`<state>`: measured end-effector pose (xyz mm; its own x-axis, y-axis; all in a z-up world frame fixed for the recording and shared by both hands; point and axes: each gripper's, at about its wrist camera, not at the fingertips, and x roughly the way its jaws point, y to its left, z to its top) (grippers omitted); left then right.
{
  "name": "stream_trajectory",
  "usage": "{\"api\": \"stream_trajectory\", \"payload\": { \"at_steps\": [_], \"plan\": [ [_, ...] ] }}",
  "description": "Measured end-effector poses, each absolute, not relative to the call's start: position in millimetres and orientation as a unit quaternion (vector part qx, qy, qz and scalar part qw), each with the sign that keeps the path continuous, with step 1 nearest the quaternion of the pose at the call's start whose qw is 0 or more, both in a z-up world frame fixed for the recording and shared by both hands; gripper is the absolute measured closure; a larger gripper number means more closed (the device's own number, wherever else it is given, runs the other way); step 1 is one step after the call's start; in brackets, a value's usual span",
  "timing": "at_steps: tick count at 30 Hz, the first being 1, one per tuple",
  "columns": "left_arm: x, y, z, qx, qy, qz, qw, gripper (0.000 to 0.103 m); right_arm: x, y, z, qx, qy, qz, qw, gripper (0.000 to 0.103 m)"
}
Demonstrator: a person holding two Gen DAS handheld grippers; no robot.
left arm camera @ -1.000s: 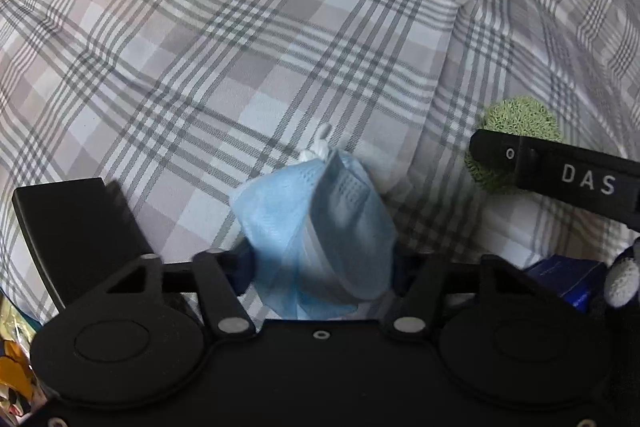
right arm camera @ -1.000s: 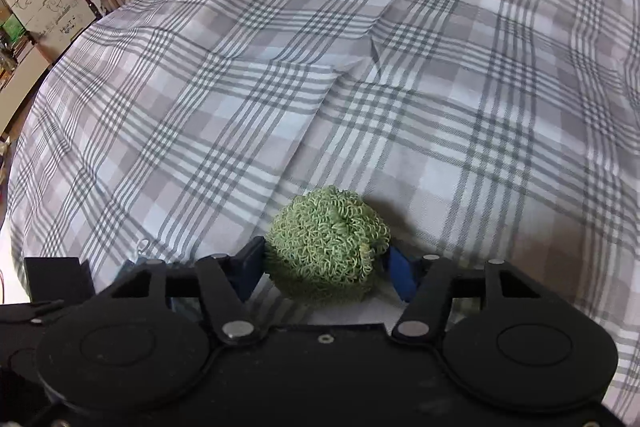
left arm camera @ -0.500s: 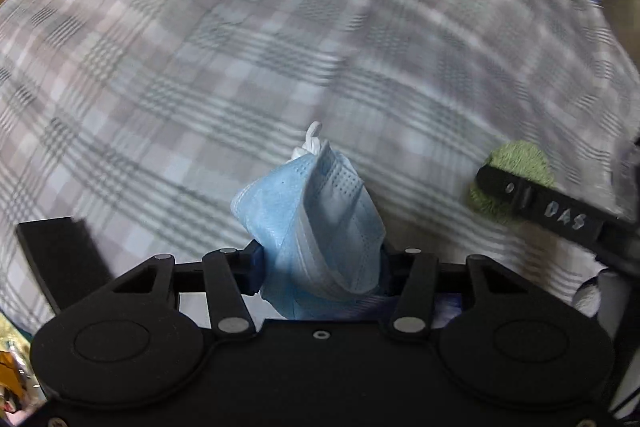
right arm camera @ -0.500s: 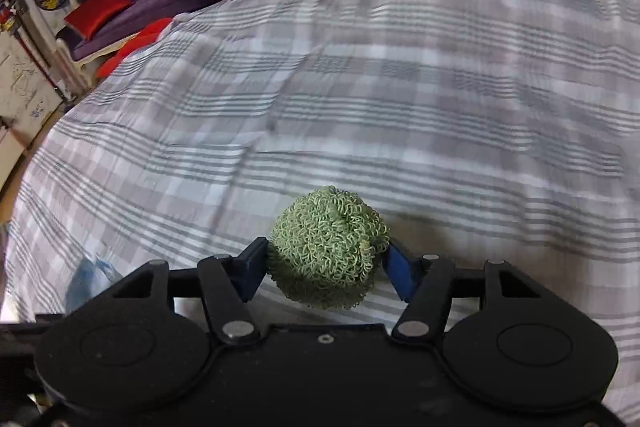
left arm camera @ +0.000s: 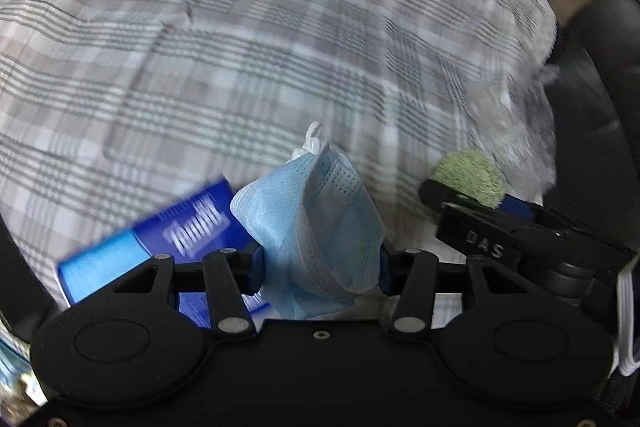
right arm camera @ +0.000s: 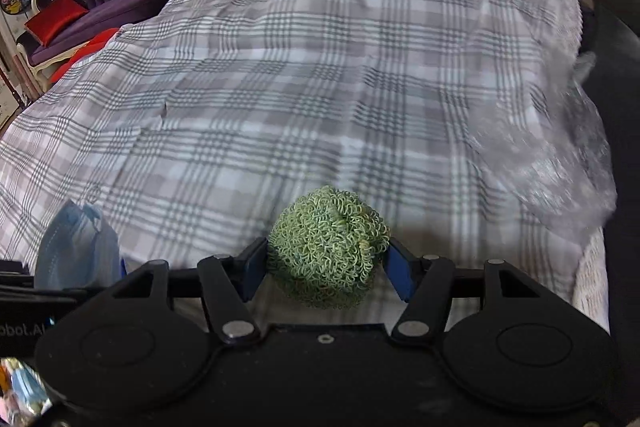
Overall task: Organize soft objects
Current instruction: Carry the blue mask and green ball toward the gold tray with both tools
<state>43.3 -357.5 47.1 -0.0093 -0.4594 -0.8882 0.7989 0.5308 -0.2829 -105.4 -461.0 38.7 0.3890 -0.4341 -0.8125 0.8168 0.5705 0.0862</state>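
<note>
Over the plaid sheet (right arm camera: 320, 75), left gripper (left arm camera: 322, 263) clamps the blue face mask (left arm camera: 316, 227); right gripper (right arm camera: 326, 263) squeezes the green scrubber ball (right arm camera: 326, 247).

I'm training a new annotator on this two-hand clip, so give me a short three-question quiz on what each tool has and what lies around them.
1. True or false: the left tool holds the green scrubber ball.
2. What does the right tool grip?
A. a blue face mask
B. a green scrubber ball
C. a red cushion
3. Fill in: both tools are above a ____ bedspread.

Key
1. False. The left tool is shut on the blue face mask; a blue box lies behind it.
2. B. Its pads press on both sides of the ball.
3. Plaid, grey and white. Crinkled clear plastic lies at its right edge.
</note>
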Motion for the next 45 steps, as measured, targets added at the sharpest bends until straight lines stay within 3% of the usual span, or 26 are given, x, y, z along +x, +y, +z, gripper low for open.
{"api": "stream_trajectory", "payload": {
  "at_steps": [20, 45],
  "plan": [
    [-28, -242, 46, 0.155, 0.557, -0.402, 0.710, 0.053, -140, -373, 66, 0.204, 0.388, -0.290, 0.851, 0.041],
    [88, 15, 18, 0.013, 0.571, -0.176, 0.802, 0.053, 6, -145, 50, 0.112, 0.493, -0.035, 0.862, 0.041]
  ]
}}
